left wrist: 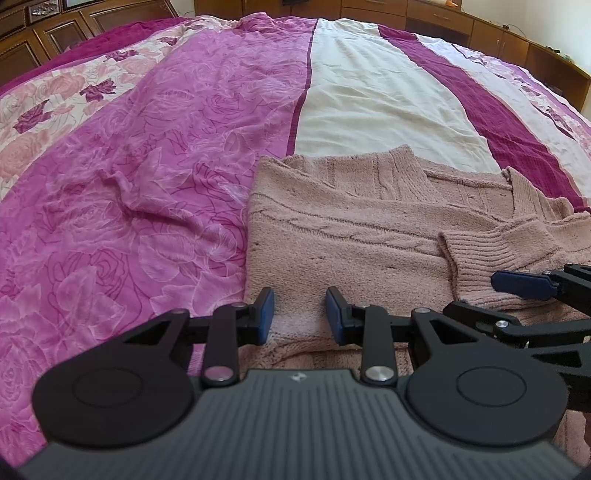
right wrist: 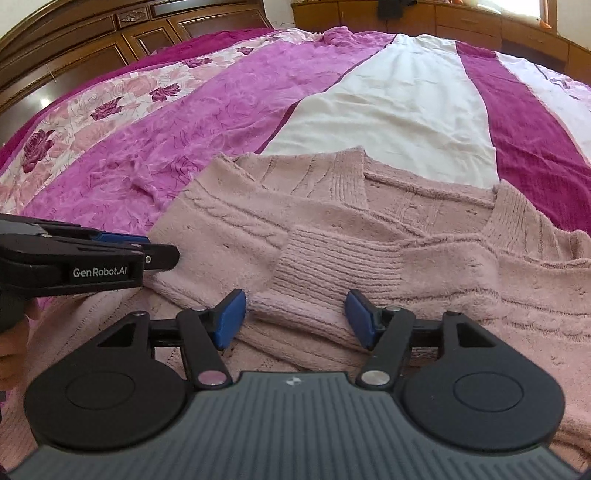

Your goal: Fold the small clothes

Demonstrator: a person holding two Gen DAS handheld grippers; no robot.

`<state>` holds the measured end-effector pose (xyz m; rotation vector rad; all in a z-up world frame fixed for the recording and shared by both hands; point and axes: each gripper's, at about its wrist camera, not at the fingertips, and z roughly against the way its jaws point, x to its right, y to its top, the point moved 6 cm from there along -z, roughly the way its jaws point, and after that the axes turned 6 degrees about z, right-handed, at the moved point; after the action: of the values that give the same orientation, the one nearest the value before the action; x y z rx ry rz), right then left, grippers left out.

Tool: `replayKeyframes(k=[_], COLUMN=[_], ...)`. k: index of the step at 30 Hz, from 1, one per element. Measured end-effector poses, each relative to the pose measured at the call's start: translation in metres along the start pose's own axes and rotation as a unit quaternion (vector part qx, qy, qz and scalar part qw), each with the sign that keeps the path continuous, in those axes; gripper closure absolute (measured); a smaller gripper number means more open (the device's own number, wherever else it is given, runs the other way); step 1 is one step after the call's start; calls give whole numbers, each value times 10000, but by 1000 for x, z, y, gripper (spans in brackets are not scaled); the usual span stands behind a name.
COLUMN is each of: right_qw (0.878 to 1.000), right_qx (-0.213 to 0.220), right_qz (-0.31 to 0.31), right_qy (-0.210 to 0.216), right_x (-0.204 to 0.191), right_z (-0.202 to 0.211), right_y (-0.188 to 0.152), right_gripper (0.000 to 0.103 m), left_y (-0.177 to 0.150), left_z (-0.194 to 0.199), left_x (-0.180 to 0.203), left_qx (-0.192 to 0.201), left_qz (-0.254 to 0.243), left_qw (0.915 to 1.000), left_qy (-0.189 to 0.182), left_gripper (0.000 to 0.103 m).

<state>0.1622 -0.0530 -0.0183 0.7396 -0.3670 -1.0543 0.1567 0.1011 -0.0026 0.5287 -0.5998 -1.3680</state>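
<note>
Left wrist view. The left gripper [left wrist: 299,314] sits at 6 o'clock, its blue-padded fingers [left wrist: 265,314] apart with nothing between them, poised over the near edge of a pink knitted sweater [left wrist: 332,229]. The sweater lies on the bed [left wrist: 147,166], spreading from the centre toward 3 o'clock, one sleeve folded across the body so that its ribbed cuff [left wrist: 480,254] lies at about 4 o'clock. The right gripper [left wrist: 524,285] enters from 3 o'clock, seen side-on with a blue pad over the cuff — whether its fingers are parted cannot be told from this view. The bedspread [left wrist: 369,103] carries magenta floral, cream and dark magenta bands; wooden cabinets [left wrist: 55,33] stand at 11 o'clock.

Right wrist view. The right gripper [right wrist: 295,317] occupies 6 o'clock, fingers [right wrist: 360,319] spread wide on either side of the ribbed cuff [right wrist: 325,269] (not closed on it). The sweater [right wrist: 443,258] fills the centre and the 3 to 5 o'clock area, its V-neck [right wrist: 428,195] toward 1 o'clock. The left gripper [right wrist: 147,247] reaches in from 9 o'clock, edge-on, at the sweater's left border. Part of a hand [right wrist: 14,343] shows at 8 o'clock beneath it.
</note>
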Motion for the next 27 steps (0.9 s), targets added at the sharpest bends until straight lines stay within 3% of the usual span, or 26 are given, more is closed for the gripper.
replayKeyframes(k=[9, 20, 27], right_qw=[9993, 9874, 9736], right_qx=[112, 1118, 1195], right_qz=[65, -708, -1299], right_qy=[-359, -865, -1446], right_x=[7, 72, 139], right_z=[8, 91, 129], right_y=[5, 23, -6], right_gripper=[81, 84, 84], left_y=[-1, 0, -1], left_z=[-1, -2, -2], left_x=[-1, 0, 2], left_qx=[-3, -18, -13], left_qz=[33, -35, -102], left_qw=[10000, 10000, 9999], left_qy=[-24, 42, 97], left_gripper=[70, 70, 70])
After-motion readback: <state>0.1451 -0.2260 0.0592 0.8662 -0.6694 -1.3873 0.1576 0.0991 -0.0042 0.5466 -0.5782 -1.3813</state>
